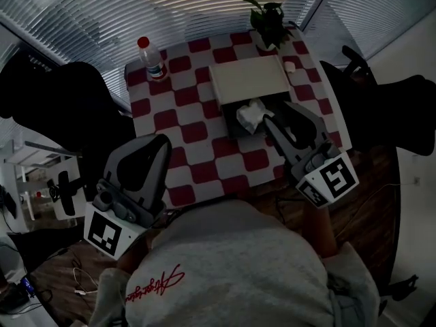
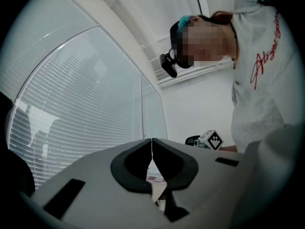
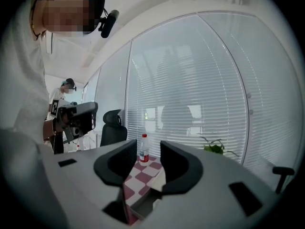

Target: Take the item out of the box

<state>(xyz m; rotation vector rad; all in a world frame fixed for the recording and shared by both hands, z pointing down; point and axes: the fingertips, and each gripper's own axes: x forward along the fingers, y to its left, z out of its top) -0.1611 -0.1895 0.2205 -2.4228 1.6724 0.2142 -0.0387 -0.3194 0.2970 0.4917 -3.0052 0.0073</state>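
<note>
One box (image 1: 235, 127) sits mid-way across the surface (image 1: 178, 129), which wears a red-and-white chequered cloth. The box has a pale flat panel on its far side and a dark open part facing the person. One item (image 1: 251, 114) lies in that open part: white, crumpled and soft-looking, rising a little above the dark rim. There are two grippers, each with one cube of black-and-white square markers. The right gripper (image 1: 281, 118) reaches over the near right corner of the box, just beside the item; whether it touches cannot be told. In the right gripper view its jaws (image 3: 148, 154) stand spread with nothing between them, and the cloth and bottle show through the gap. The left gripper (image 1: 158, 145) hangs off the near left edge of the surface, well apart from the box. In the left gripper view its jaws (image 2: 152, 149) are pressed together, tip to tip, holding nothing. One clear bottle (image 1: 151, 58) with a red cap stands at the far left corner; its label is too small to read. One potted plant (image 1: 268, 19) stands at the far edge, with one small white thing (image 1: 289, 67) near it beside the box. Red script writing (image 1: 153, 285) runs across the person's pale shirt, but it cannot be read.
</note>
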